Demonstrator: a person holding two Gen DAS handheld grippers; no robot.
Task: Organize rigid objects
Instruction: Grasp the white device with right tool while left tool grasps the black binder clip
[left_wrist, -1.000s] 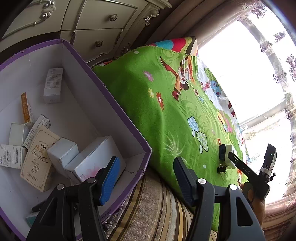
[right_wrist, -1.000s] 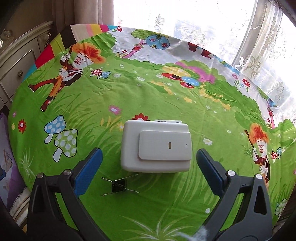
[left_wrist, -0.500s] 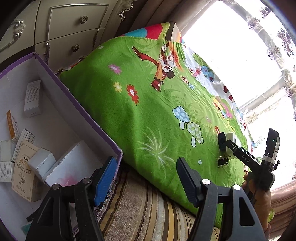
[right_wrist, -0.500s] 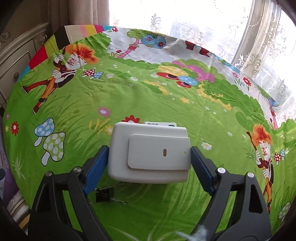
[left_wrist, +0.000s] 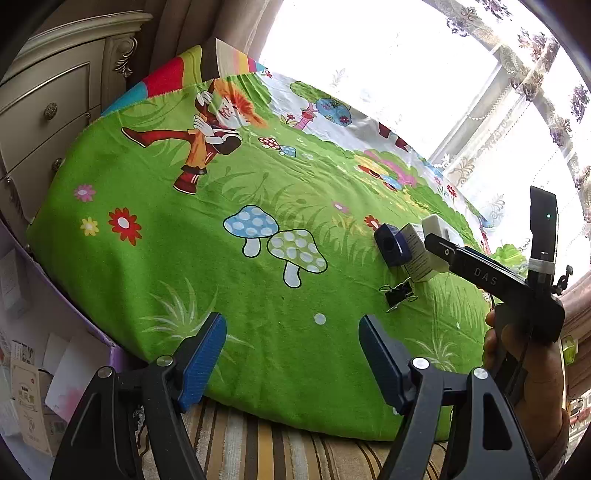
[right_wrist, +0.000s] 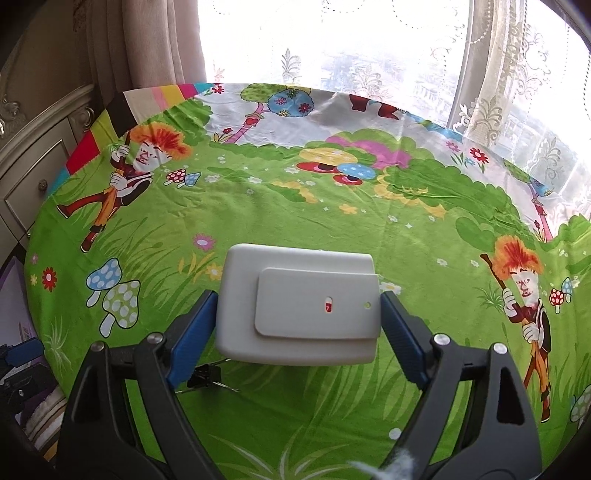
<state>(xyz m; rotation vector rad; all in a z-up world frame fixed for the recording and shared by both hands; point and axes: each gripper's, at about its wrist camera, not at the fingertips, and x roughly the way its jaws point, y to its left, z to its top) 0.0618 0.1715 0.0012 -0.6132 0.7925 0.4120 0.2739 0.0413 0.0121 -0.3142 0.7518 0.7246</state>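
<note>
The right gripper (right_wrist: 295, 325) is squeezing the white plastic case (right_wrist: 299, 306) from both sides, just above the green cartoon cloth (right_wrist: 258, 206). The left gripper (left_wrist: 291, 354) is opening wider, holding nothing. Next, I think, the case needs carrying to the purple box (left_wrist: 22, 266).

We see the white box (right_wrist: 299, 306) resting on the cartoon cloth (right_wrist: 332, 206), between the 2 fingers (right_wrist: 192, 332) of the right gripper (right_wrist: 295, 332). A binder clip (right_wrist: 203, 376) lies on the cloth just before the box, under the gripper's left finger. Left of the cloth stands a dresser (left_wrist: 48, 107); behind it hang curtains (right_wrist: 517, 92). At the cloth's near left edge sits an open carton (left_wrist: 55, 314) with small packets (left_wrist: 26, 384) in it.
</note>
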